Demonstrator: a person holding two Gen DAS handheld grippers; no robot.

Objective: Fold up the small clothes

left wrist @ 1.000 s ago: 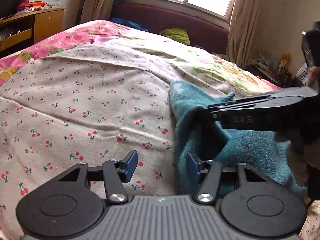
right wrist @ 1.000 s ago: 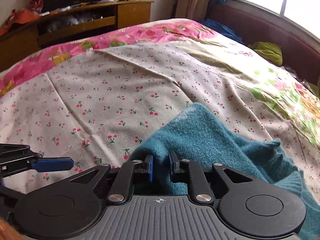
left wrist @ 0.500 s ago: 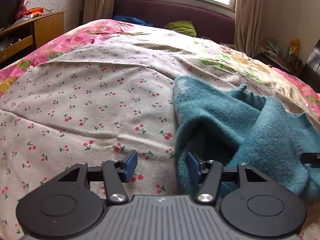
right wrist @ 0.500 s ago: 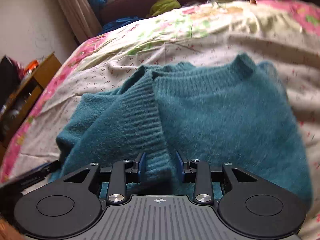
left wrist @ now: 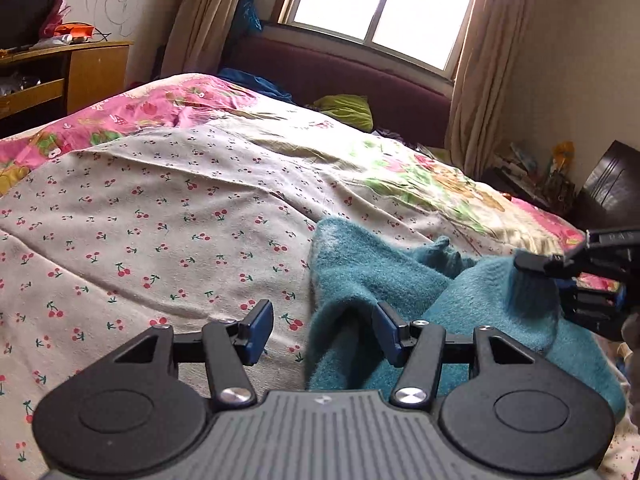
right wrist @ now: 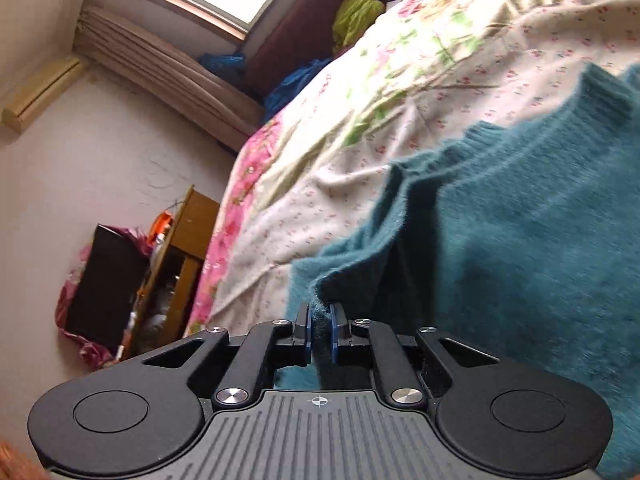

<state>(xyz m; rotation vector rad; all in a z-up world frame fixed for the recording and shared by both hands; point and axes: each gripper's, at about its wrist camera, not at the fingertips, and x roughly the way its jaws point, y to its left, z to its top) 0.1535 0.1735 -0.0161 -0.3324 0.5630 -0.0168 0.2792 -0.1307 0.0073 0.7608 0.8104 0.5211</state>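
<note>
"DAS" on right hand-held gripper (left wrist: 576, 284)

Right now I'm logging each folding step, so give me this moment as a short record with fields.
garment: teal sweater, rumpled, partly folded over itself
surface: bed with cherry-print sheet
right gripper: jaws shut on a fuzzy edge of the sweater
left gripper: jaws open, a sweater edge lying between them, not pinched
fold state: not yet flat or squared
background: window, green pillow, wooden shelf

I see a bright window (left wrist: 384, 8) with beige curtains (left wrist: 476, 64), a maroon headboard (left wrist: 344, 76) — and a wooden cabinet (left wrist: 96, 68) against the white wall.
</note>
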